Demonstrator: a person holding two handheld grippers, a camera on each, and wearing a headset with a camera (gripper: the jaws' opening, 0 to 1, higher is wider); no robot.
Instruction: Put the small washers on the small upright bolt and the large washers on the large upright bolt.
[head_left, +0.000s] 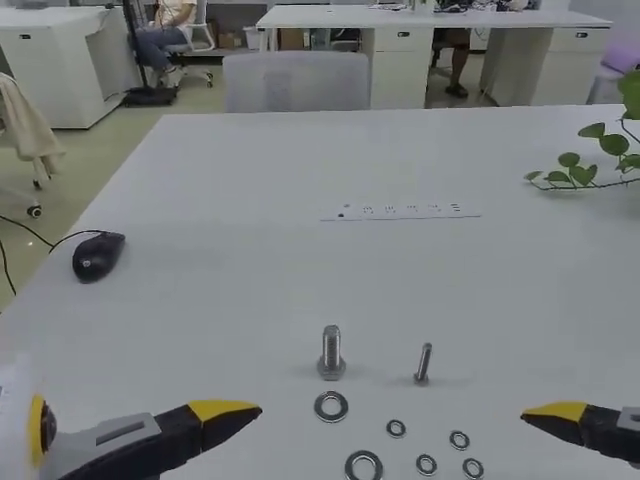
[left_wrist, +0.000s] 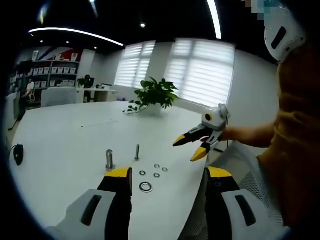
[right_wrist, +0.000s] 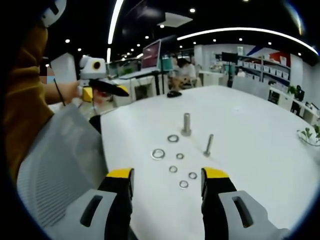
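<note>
The left tongs (left_wrist: 169, 174) and right tongs (right_wrist: 168, 174) both hang spread at the near edge of the desk (head_left: 250, 200). The large washers (head_left: 331, 407) and small washers (head_left: 459, 440) lie loose just before the upright large bolt (head_left: 331, 352) and small bolt (head_left: 423, 364).

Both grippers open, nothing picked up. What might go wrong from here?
1. The small washers lie flat and close together; the right gripper may slide one or nudge its neighbours.
2. The small bolt and large bolt seem to stand loose on their heads; a bump while threading might tip them.
3. A large washer lies just before the large bolt; the left gripper could knock that bolt.
</note>
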